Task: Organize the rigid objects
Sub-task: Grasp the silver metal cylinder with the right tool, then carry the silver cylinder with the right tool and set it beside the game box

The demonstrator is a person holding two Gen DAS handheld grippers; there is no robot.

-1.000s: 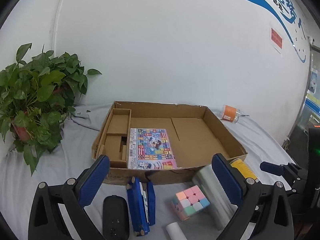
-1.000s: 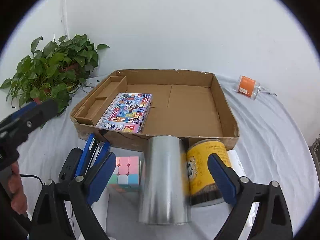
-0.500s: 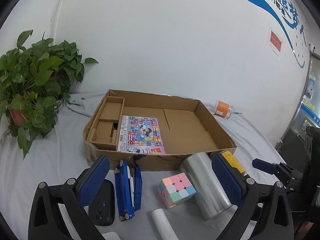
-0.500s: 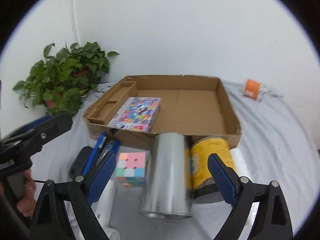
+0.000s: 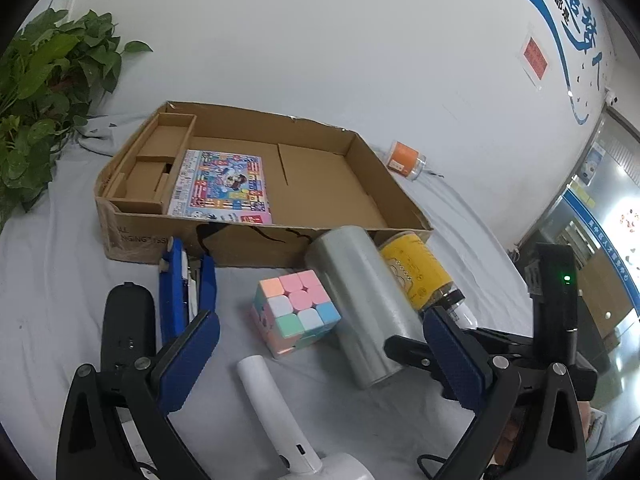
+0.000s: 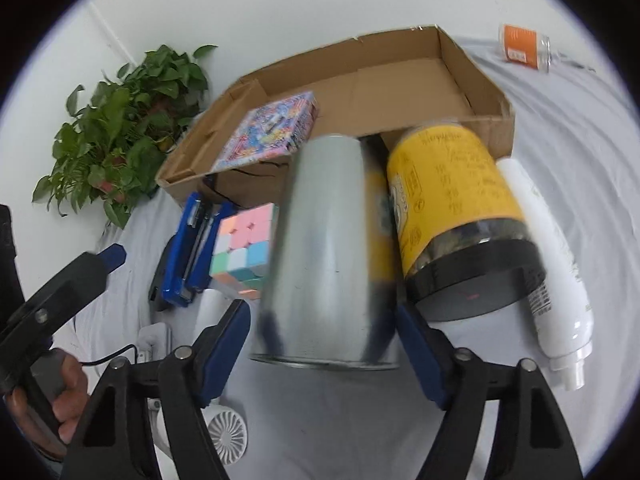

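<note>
Both grippers have dropped toward the cloth since a moment ago, and the pile in front of them now looms much larger. Nearest, the right gripper [image 6: 322, 344] straddles the lower end of the silver can [image 6: 328, 248], its blue pads on either side and its jaws closing; whether the pads already touch the metal I cannot tell through the blur. That can lies on its side, long axis running from the gripper toward the cardboard box [image 5: 392, 188], its far end just short of the box's front wall. Just to its right lies the yellow jar [image 6: 456, 200], parallel, black lid facing the gripper, with a white bottle [image 6: 548, 256] beyond it; there is little gap between can and jar for the right pad. To the left sit the pastel cube [image 5: 296, 312], a blue stapler [image 5: 184, 280] and a black mouse [image 5: 126, 332]. The left gripper [image 5: 320, 364] hangs spread wide and empty, a white handheld fan [image 5: 276, 408] between its pads and the cube just ahead. Farther off, the box holds a colourful flat box [image 5: 222, 188] at its left; its right half is bare cardboard.
</note>
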